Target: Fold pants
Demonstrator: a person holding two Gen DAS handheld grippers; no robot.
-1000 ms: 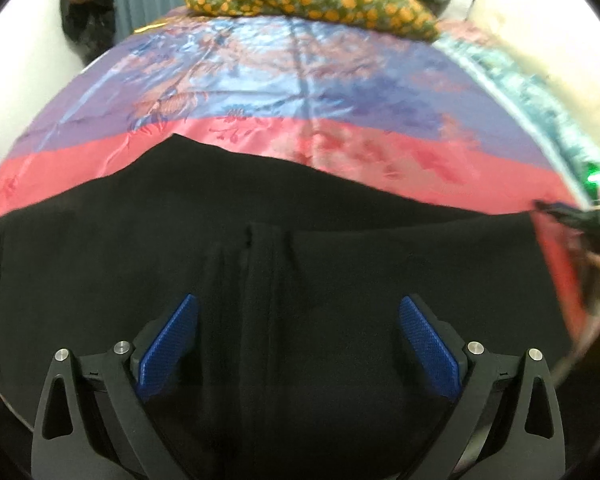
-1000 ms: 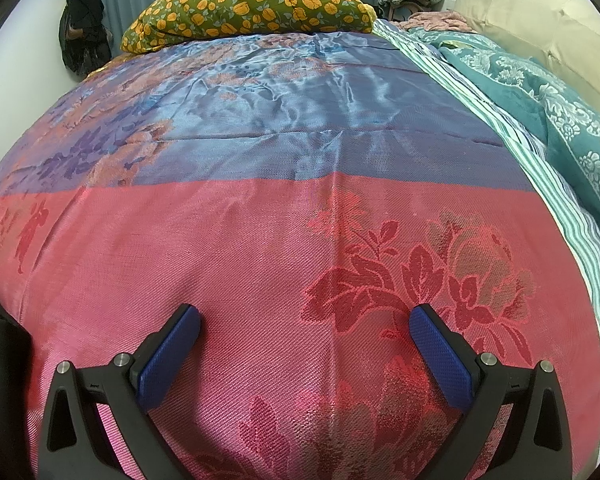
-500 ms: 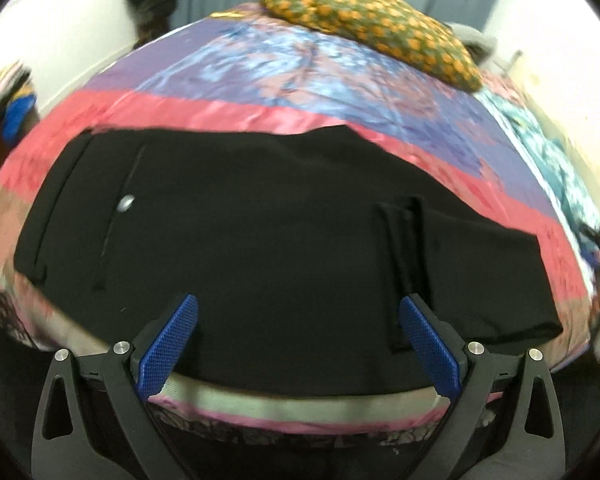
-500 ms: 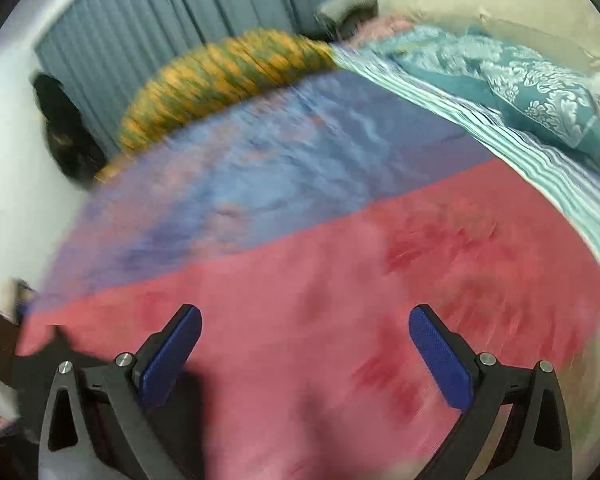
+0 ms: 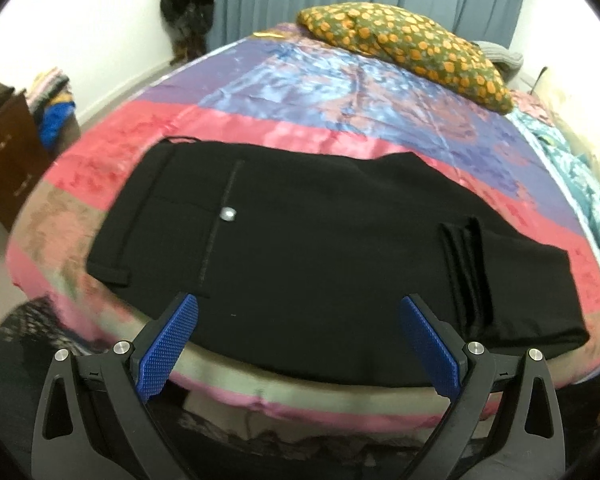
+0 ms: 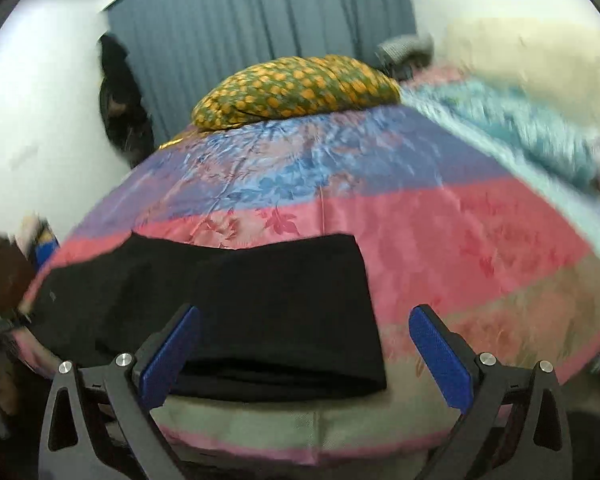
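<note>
Black pants lie folded flat across the near edge of the bed, waistband at the left, a small silver button showing, the leg ends doubled over at the right. They also show in the right wrist view. My left gripper is open and empty, held back off the bed's near edge in front of the pants. My right gripper is open and empty, held off the near edge in front of the pants' right end.
The bed has a pink, blue and purple satin cover. A patterned orange-green pillow lies at the far end. A teal blanket runs along the right side. A brown cabinet with piled clothes stands to the left.
Both grippers have pulled back and up from the bed surface to beyond its near edge. The whole folded pants now show. Both stay open.
</note>
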